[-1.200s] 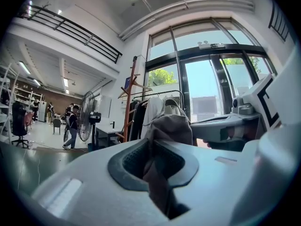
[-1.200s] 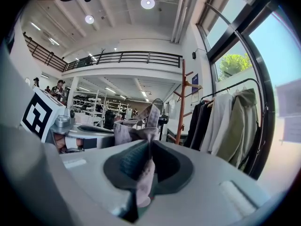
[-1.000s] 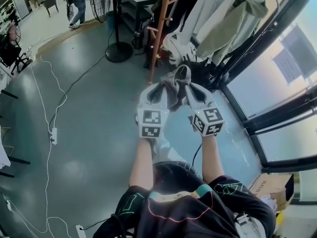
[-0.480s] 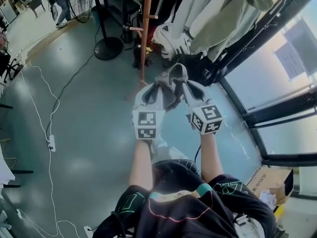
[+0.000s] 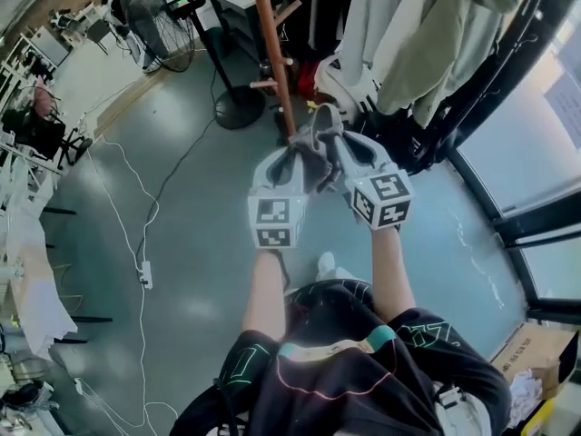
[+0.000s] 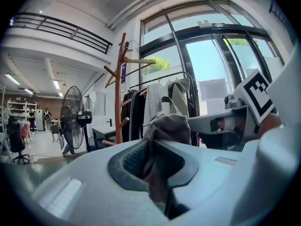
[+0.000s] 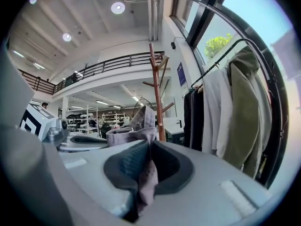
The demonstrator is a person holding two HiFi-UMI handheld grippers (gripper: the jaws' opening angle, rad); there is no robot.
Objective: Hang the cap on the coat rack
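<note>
grey floor (image 5: pixel 182 243) underfoot, crossed by a trailing white cable (image 5: pixel 136 209). ahead and to the right, a rail of hung coats (image 5: pixel 408 44) against the window. just left of that, the wooden coat rack (image 5: pixel 272 53): a slim upright pole with short pegs angled upward. further left, a standing fan (image 5: pixel 150 12). raised in front of the pole, near it but apart from every peg, the grey cap (image 5: pixel 318 143), stretched between both tools. left tool (image 5: pixel 292 160) closed on one edge of the fabric, cloth pinched flat between the pads and bulging out above them. right tool (image 5: pixel 343 148) clamped likewise on the opposite edge, with a fold hanging down through the jaws. judged light and soft: creased and sagging between the two grips, no stiffness visible in the crown, likely to collapse or swing on release of one side. not fragile, and hardly slippery against the ribbed pads. best kept by the rim on both sides as now, opening spread wide for a peg tip to enter the crown. alternatively, taken near the back strap (image 7: pixel 143 116), seemingly a ready loop for a peg. possible trouble: thin cloth snagging in the jaws on letting go, or sliding off a shallow peg.
</note>
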